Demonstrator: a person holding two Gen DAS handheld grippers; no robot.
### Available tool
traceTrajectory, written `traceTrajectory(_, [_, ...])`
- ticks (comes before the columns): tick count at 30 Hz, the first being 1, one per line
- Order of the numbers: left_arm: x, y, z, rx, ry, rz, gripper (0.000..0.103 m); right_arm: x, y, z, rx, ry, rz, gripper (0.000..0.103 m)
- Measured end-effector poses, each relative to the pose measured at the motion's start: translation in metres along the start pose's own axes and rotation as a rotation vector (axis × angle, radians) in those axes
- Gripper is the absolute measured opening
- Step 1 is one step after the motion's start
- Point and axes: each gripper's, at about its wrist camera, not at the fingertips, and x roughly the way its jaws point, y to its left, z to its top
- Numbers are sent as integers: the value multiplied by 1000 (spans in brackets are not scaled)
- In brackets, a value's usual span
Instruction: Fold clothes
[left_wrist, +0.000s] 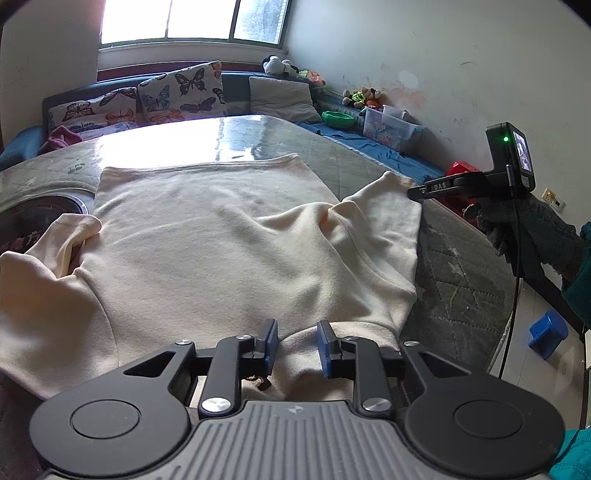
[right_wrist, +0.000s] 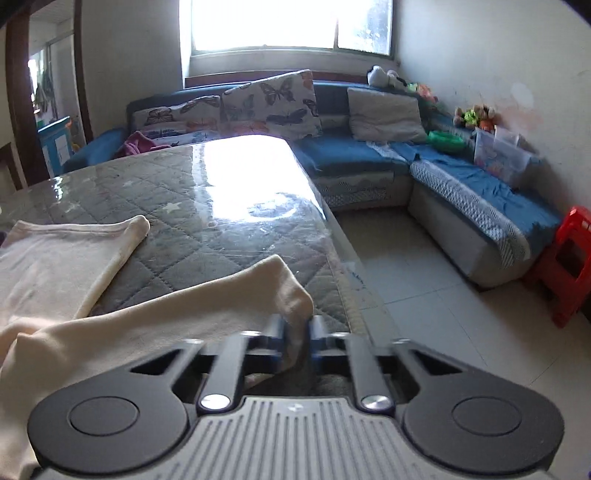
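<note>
Nearest, the left gripper (left_wrist: 297, 345) hangs over the neck end of a cream sweater (left_wrist: 207, 240), its blue-padded jaws standing apart with cloth between them but not pinched. The sweater lies flat on a quilted grey table (left_wrist: 454, 266) under a glossy clear cover, hem toward the window. At the table's right edge the right gripper (right_wrist: 297, 330) has its jaws closed on the cuff of the sleeve (right_wrist: 207, 306), which is raised slightly off the table; a gloved hand (left_wrist: 532, 236) holds that tool. Beyond stand a red stool (right_wrist: 570, 273), a blue sofa (right_wrist: 476, 195) with butterfly cushions (right_wrist: 269, 107), and the bright window (right_wrist: 288, 26).
</note>
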Motion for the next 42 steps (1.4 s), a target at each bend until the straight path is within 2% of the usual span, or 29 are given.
traceTrajectory(6, [-1,1,-2,3,-1,-5,26,-37,3,-1,-89,-74,-145,8])
traceTrajectory(11, [0,-2,-1,15,-3,-12,32,-35,1,-18,-106,-8,-202,8])
traceTrajectory(13, [0,-3,-1,19,-1,-14,33,-31,1,-23,-100,18,-216,11])
traceTrajectory(15, [-1,-2,0,22,4,-15,33,-34,4,-23,-100,11,-233,22])
traceTrajectory(17, [-2,-1,2,22,8,-17,33,-42,6,-18,-101,-10,-244,22])
traceTrajectory(19, [-4,2,7,21,2,-16,33,-49,10,-12,-101,-32,-215,22])
traceTrajectory(23, [-7,15,28,9,-31,34,33,-56,29,10,-90,-31,20,22])
traceTrajectory(27, [-3,41,55,-17,-54,144,33,-43,52,30,-91,11,221,22])
traceTrajectory(30, [4,67,75,-50,-61,237,33,-30,74,43,-131,44,304,22])
traceTrajectory(34, [21,101,100,-87,-63,338,34,-6,99,61,-188,68,350,22])
traceTrajectory(37, [42,123,115,-87,-55,399,42,15,110,73,-186,99,363,22])
traceTrajectory(42, [80,156,129,-125,-8,423,42,50,122,86,-184,139,355,22])
